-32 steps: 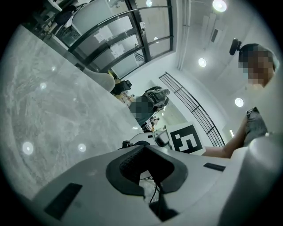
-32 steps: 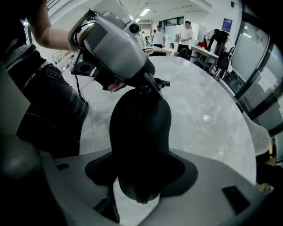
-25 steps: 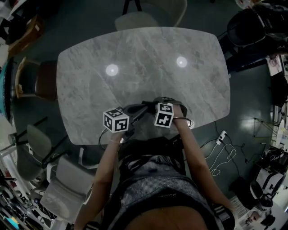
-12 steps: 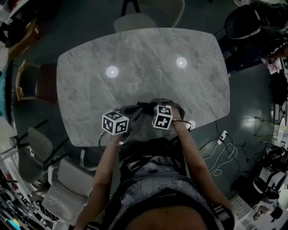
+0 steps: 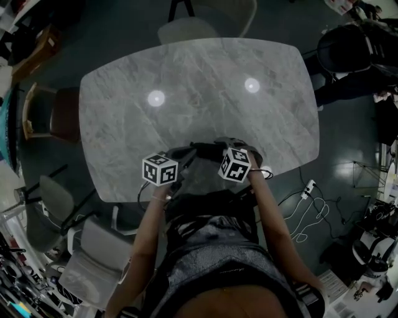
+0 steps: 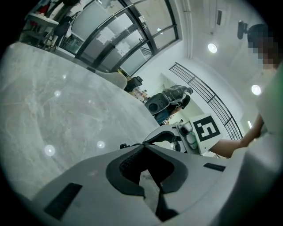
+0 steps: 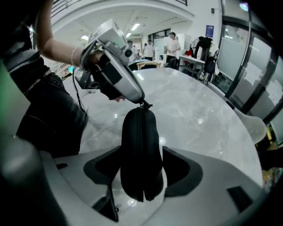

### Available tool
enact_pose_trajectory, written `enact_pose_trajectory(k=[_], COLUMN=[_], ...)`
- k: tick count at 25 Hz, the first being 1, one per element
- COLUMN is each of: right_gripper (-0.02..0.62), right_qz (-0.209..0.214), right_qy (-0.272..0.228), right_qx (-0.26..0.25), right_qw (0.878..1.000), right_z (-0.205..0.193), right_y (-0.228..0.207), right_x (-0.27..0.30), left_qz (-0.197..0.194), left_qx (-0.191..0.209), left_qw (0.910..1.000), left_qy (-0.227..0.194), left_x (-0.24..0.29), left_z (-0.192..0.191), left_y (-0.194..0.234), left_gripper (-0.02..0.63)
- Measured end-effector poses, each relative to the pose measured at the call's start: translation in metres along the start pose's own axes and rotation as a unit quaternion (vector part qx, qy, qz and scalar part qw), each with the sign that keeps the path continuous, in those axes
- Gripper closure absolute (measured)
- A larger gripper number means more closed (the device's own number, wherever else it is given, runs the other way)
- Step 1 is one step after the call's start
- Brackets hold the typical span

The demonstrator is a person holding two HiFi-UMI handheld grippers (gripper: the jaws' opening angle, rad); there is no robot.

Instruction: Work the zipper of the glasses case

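The black glasses case stands on end between my right gripper's jaws, zipper seam facing the camera. Those jaws have just been opening; the pads sit close on both sides, with a thin sliver of space at the right pad. My left gripper is shut on the zipper pull at the case's far end. In the left gripper view, the left gripper has its jaws together, with the pull just past the tips. In the head view both grippers, left and right, meet over the dark case.
The grey marble table spreads away from the near edge where the grippers work. A brown chair stands at its left, grey chairs at the far side and near left. Cables lie on the floor at the right.
The right gripper's marker cube has shifted a little right and toward the person and turned. The left gripper's cube has barely moved.
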State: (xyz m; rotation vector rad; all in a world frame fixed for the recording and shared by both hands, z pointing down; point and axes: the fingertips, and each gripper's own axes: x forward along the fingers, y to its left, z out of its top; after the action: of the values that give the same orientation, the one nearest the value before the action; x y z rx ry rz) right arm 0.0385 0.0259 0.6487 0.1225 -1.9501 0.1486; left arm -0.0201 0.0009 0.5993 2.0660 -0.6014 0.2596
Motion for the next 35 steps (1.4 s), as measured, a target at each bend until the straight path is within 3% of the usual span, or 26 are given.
enact_pose_trajectory(k=[10, 19, 35], right_gripper=[0.313, 0.318, 0.316], right_qz=[-0.007, 0.001, 0.005], right_qy=[-0.010, 0.019, 0.006], right_qx=[-0.010, -0.045, -0.040], right_qw=[1.000, 0.999, 0.999], right_z=[-0.007, -0.003, -0.004], right_y=[0.002, 0.004, 0.002], right_x=[-0.012, -0.002, -0.001], left_qz=[0.013, 0.020, 0.028], left_qx=[0.009, 0.040, 0.057], left_qw=[0.9998, 0.9976, 0.9959], left_qy=[0.014, 0.053, 0.065], left_x=[0.002, 0.009, 0.019], left_z=[-0.003, -0.017, -0.015], left_y=[0.004, -0.001, -0.006], left_gripper=[0.600, 0.600, 0.600])
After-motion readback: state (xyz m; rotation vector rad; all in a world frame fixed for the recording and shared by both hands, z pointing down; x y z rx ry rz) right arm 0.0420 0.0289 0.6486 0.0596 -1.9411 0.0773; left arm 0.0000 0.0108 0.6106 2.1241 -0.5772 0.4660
